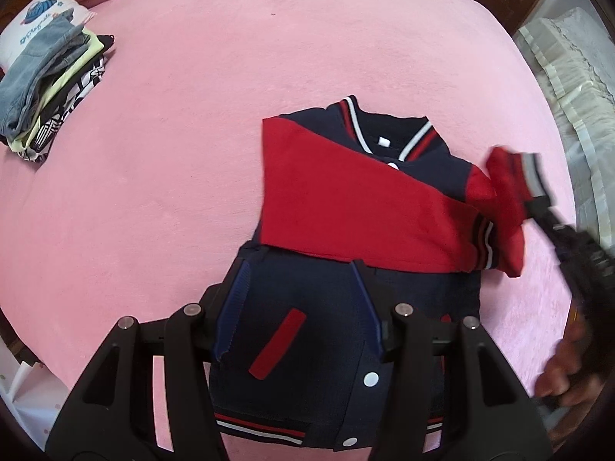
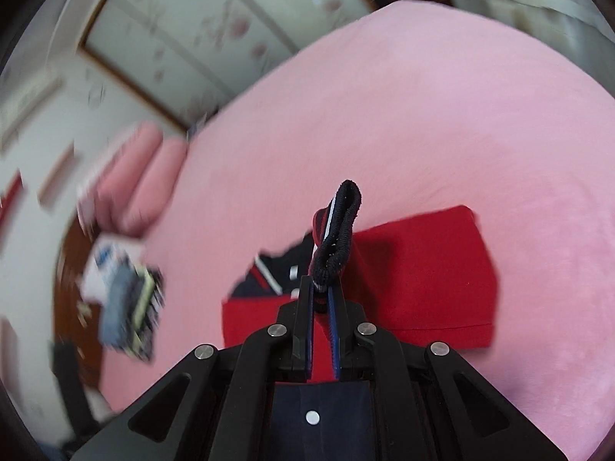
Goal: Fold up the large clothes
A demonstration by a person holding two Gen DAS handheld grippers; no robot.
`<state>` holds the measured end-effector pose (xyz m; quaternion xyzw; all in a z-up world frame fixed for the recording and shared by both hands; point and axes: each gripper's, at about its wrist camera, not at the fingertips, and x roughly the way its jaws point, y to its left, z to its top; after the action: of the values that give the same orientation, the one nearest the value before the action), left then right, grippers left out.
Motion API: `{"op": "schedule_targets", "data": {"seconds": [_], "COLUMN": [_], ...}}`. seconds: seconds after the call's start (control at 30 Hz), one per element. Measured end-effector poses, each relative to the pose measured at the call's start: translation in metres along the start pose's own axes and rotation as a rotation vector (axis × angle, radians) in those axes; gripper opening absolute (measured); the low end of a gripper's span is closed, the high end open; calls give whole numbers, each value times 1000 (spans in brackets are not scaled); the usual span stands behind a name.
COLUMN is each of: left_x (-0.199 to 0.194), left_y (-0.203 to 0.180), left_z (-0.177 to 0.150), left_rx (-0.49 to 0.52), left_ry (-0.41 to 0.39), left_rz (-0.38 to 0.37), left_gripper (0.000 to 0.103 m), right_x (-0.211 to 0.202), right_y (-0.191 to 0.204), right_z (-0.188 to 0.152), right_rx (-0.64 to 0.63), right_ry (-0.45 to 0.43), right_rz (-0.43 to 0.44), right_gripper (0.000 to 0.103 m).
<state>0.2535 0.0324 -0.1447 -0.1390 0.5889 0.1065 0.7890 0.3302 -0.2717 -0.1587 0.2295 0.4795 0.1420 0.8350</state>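
Jacket (image 1: pixel 346 199) on pink bed (image 1: pixel 173 173) | clothes pile (image 1: pixel 50 88) far left of jacket, print unreadable | left gripper (image 1: pixel 300 307) fingers spread over jacket | right gripper (image 2: pixel 321 307) fingers pinching cuff (image 2: pixel 338 230)

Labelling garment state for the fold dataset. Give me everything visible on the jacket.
The jacket is a navy varsity-style one with red sleeves, a knit-looking striped collar, hem and cuffs in red, white and navy, white snaps and a red pocket strip. It lies face up on the pink blanket. One sleeve is folded flat across the chest. The other sleeve's cuff is lifted, pinched in the right gripper. The left gripper hangs open over the lower front; contact is unclear.
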Motion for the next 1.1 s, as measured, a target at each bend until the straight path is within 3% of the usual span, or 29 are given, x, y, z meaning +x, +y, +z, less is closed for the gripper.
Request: {"op": "schedule_targets", "data": {"seconds": [0.27,0.37,0.43,0.7,1.0,1.1], "left_x": [22,30,36,60,106,122], "left_y": [7,4,1,-13,-51,-57], "left_z": [4,7,9,16,14,13], "left_rx": [-26,-28,-25,-52,-108,-160], "left_ry": [37,39,42,94,197,220], "left_rz": [-31,-42,-45,-168,-320,-316], "left_gripper": [50,50,50,50,50,50], "right_x": [89,94,90,55,9,4], "right_y": [-4,-7,-13,-23,-61,-75], "right_z": [-60,-70,-72,-55,-59,-62], "right_rx": [-48,-51,-44,-3,-54,-53], "right_ry": [211,249,259,231,230,238], "right_rz": [-50,16,61,18,-135,-154], "right_gripper": [10,28,41,41,41,41]}}
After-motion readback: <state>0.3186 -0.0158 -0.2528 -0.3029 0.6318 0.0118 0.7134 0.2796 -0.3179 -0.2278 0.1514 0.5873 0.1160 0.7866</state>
